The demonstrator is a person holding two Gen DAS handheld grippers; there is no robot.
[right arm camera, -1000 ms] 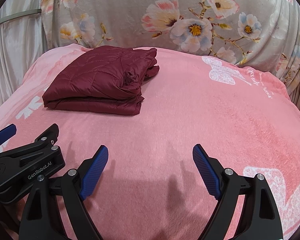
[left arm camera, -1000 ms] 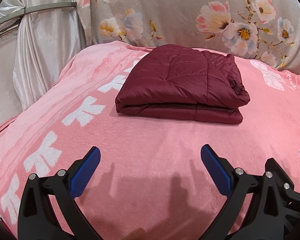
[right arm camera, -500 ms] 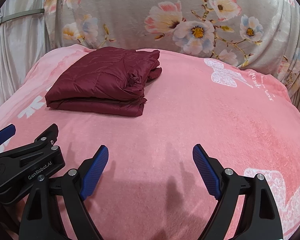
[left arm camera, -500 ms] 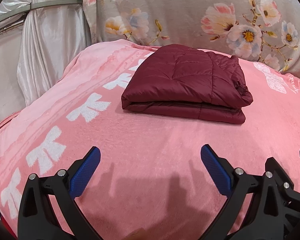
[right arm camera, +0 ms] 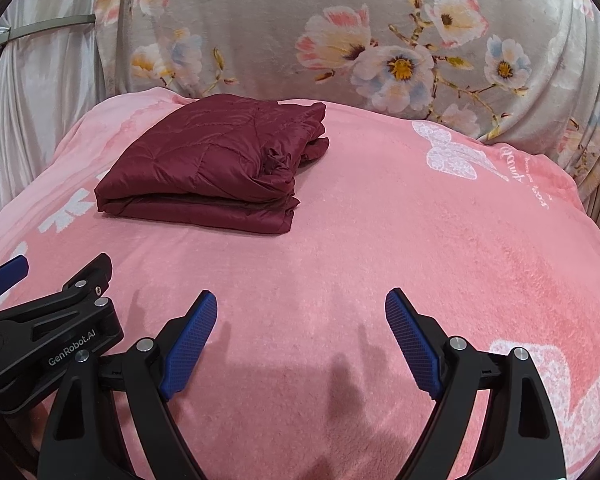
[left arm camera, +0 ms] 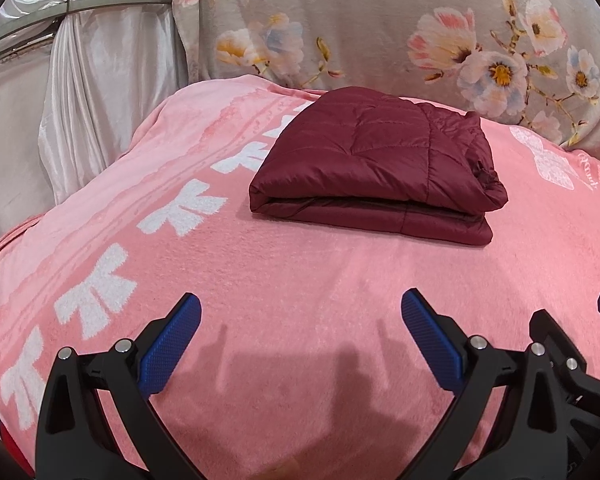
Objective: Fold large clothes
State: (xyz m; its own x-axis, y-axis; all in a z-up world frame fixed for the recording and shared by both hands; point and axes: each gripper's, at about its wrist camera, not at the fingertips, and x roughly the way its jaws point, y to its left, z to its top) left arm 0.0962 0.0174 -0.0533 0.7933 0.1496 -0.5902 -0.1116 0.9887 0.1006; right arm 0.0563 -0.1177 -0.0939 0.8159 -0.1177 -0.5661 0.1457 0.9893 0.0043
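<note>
A dark red quilted jacket [left arm camera: 376,164] lies folded into a compact rectangle on the pink blanket [left arm camera: 300,280], toward the far side. The right wrist view has the same jacket [right arm camera: 212,168] at the upper left. My left gripper [left arm camera: 300,312] hovers open over bare blanket, well short of the jacket, nothing between its blue pads. My right gripper [right arm camera: 300,308] is also open and empty, to the right of the left one and level with it. The left gripper's black frame [right arm camera: 48,340] shows at the right wrist view's lower left.
A grey floral cloth [left arm camera: 420,20] rises behind the blanket. White satin drapery [left arm camera: 80,100] with a metal rail hangs at the left. The blanket carries white bow prints [left arm camera: 180,212] along its left side and a white butterfly print [right arm camera: 452,152] at the right.
The jacket sits slightly further right and lower in the left wrist view than a second ago, a small shift of view. Both grippers stay open and in place.
</note>
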